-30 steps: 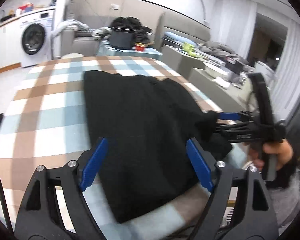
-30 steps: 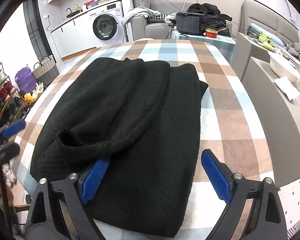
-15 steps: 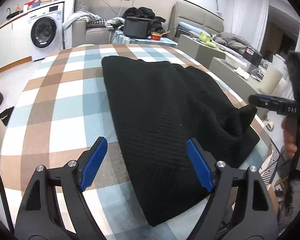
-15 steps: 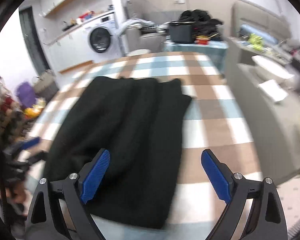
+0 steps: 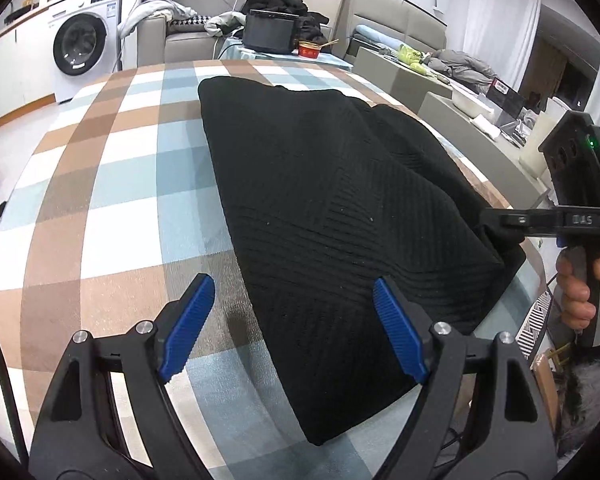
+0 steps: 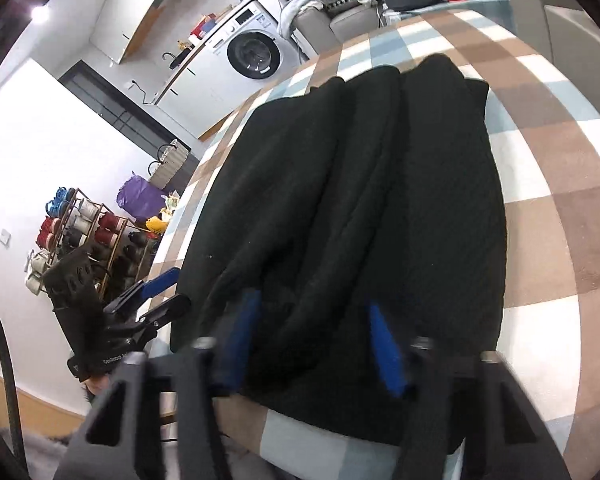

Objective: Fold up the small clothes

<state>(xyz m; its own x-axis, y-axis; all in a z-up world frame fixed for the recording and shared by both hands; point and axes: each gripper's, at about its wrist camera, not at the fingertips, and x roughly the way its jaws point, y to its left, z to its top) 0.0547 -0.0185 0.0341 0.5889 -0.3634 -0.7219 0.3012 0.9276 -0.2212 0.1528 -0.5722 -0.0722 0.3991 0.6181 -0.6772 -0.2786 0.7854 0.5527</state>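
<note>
A black knit garment (image 5: 332, 208) lies folded lengthwise on the checked tablecloth (image 5: 112, 184). It also shows in the right wrist view (image 6: 360, 200), lying in long ridges. My left gripper (image 5: 296, 328) is open and empty, just above the garment's near left edge. My right gripper (image 6: 312, 344) is open, its blue pads (image 6: 240, 336) set on either side of a ridge of the garment at its near end. The right gripper also shows at the right of the left wrist view (image 5: 500, 220), by the garment's right edge.
The table edge runs close on the right (image 5: 532, 256). Beyond the table stand a washing machine (image 5: 80, 44), a grey sofa (image 5: 400, 20) and a low table with a black pot (image 5: 272, 32). A shoe rack (image 6: 88, 236) stands on the floor to the left.
My right gripper has dropped low over the garment's near end and its jaws have narrowed around a ridge. My left gripper has shifted left, off the garment's middle to its left edge.
</note>
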